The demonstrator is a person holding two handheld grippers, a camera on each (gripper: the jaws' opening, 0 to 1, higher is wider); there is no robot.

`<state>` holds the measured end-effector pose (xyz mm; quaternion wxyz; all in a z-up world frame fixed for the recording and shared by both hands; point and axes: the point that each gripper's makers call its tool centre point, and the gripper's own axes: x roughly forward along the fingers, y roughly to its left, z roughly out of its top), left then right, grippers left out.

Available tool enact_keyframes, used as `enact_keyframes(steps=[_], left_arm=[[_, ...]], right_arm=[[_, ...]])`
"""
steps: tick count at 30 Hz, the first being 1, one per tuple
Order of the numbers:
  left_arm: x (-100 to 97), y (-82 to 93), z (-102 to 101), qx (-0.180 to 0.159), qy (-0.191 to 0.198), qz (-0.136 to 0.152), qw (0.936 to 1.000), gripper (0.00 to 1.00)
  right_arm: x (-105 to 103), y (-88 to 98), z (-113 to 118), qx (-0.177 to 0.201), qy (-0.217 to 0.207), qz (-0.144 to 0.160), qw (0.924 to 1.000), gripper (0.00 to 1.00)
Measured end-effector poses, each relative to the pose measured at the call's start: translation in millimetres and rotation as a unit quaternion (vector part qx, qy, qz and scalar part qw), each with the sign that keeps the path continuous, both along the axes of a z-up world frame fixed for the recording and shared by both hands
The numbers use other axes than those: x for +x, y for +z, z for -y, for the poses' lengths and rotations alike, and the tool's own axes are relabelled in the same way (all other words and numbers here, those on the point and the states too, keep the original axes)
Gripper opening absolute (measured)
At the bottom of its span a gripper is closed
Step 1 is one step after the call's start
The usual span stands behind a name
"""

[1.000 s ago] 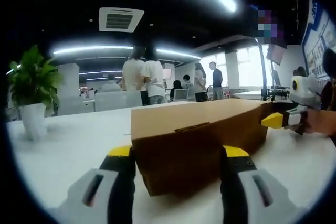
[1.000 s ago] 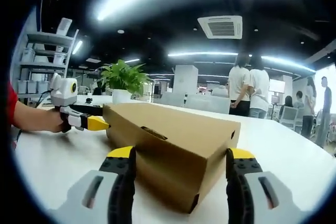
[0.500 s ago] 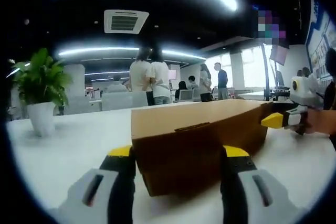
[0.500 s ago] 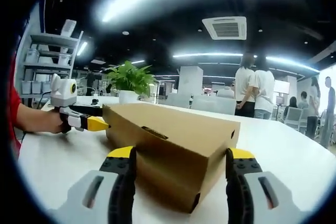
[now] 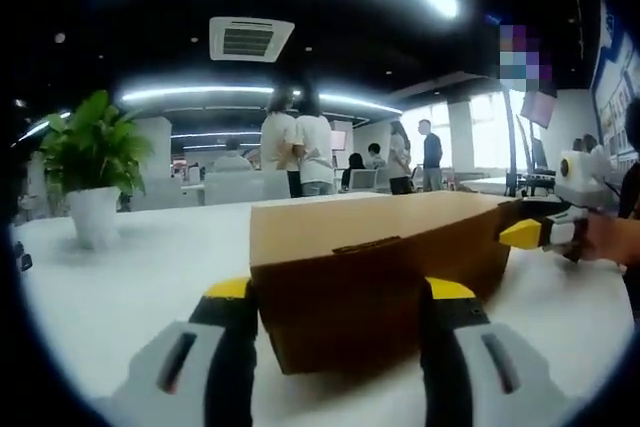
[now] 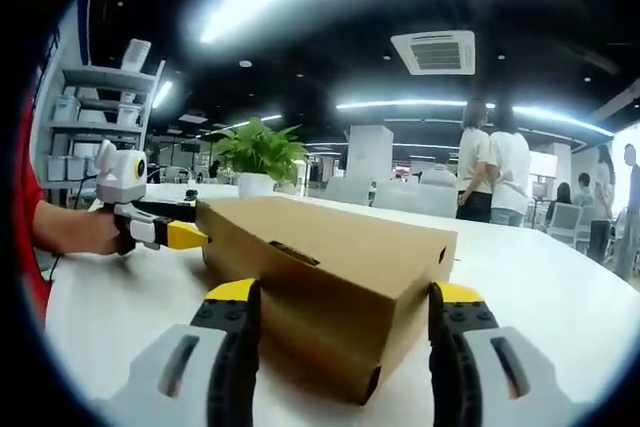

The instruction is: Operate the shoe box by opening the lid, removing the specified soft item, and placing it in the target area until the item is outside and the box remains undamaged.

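With the closed shoe box (image 5: 375, 277) on the white table (image 5: 150, 277), each end between the wide-open, empty jaws of my left gripper (image 5: 338, 292) and right gripper (image 6: 340, 297), I should lift the lid gently.

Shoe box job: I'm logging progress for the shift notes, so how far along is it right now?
Nothing looks done yet: the shoe box sits on the white table with its lid closed and no soft item out. In hand: the left gripper and the right gripper each straddle one end of the box, jaws open. Left: open the lid, take the item out and place it.
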<state>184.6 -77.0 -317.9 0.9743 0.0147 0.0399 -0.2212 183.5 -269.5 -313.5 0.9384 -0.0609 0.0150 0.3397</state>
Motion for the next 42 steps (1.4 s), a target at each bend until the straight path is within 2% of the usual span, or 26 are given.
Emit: enact_keyframes(steps=[17,28,42], left_arm=[[-18.5,-0.5,-6.1,0.007,0.017,-0.006,0.9998,0.65],[-34.3,0.1,-10.0,0.003,0.027,-0.004,0.9996,0.64],[-44.2,-0.3,-9.8,0.002,0.036,-0.004,0.9994,0.64]], right_arm=[[-7.0,0.0,-7.3,-0.007,0.022,-0.005,0.9997,0.69],[-20.4,0.0,-10.8,-0.003,0.030,-0.001,0.9995,0.68],[-25.0,-1.1,-10.2,-0.010,0.036,-0.006,0.9993,0.68]])
